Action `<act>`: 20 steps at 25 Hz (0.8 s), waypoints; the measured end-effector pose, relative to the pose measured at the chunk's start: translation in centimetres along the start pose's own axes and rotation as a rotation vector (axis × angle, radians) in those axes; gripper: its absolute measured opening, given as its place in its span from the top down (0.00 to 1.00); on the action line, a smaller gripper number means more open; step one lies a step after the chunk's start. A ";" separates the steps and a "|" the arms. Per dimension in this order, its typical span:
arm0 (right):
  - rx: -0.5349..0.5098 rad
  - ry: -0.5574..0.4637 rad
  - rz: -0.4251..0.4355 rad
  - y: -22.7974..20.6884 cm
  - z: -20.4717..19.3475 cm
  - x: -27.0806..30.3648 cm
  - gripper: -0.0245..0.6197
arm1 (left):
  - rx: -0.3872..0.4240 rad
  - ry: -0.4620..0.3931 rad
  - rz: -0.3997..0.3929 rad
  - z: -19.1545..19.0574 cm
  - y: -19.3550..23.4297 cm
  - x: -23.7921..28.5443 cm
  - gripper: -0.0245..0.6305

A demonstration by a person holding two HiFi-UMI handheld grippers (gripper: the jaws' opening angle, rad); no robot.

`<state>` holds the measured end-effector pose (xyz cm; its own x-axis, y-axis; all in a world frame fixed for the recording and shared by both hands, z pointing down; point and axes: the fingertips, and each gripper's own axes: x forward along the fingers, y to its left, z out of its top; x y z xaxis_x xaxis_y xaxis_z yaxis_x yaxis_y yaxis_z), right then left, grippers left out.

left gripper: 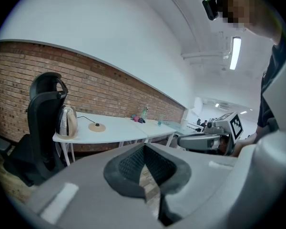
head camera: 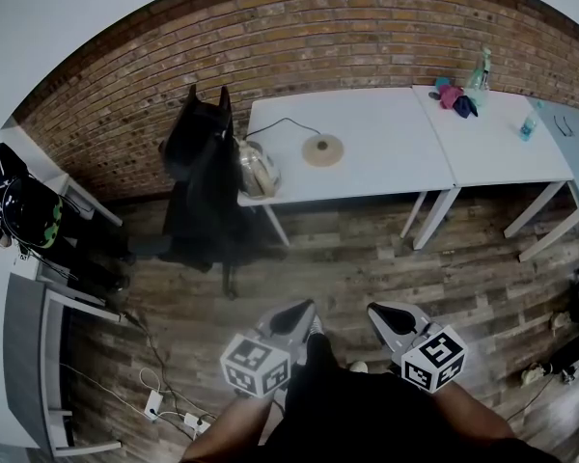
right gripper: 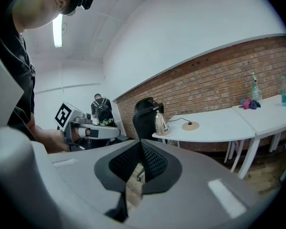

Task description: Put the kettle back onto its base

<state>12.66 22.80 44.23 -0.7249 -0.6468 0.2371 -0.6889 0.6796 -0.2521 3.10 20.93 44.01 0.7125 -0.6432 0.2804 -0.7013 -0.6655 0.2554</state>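
Kettle point(head camera: 257, 168) at corner edge of table point(head camera: 386, 128), base point(head camera: 322, 149) apart.

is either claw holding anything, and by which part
Nothing is held: left claw and right claw are shut and empty; the kettle stands untouched on the table.

Left claw point(head camera: 299, 309) shut and empty, right claw point(head camera: 378, 310) likewise, both tilted slightly down

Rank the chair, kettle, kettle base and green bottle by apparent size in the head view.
1. chair, largest by far
2. kettle
3. base and bottle, too close to rank: the base is a wider flat disc, the bottle taller but slim.
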 end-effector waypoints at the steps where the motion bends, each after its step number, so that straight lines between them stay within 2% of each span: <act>1: 0.002 0.000 0.002 0.0 0.0 0.1 0.92 | 0.001 0.001 0.002 0.0 0.1 0.0 0.96; 20: 0.018 0.005 0.023 0.0 -0.5 0.5 0.92 | -0.018 0.010 0.006 -0.8 -0.1 0.4 0.96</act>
<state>12.28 22.68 44.78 -0.7405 -0.6295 0.2354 -0.6720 0.6878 -0.2745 3.41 21.04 44.78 0.7084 -0.6432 0.2908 -0.7056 -0.6550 0.2702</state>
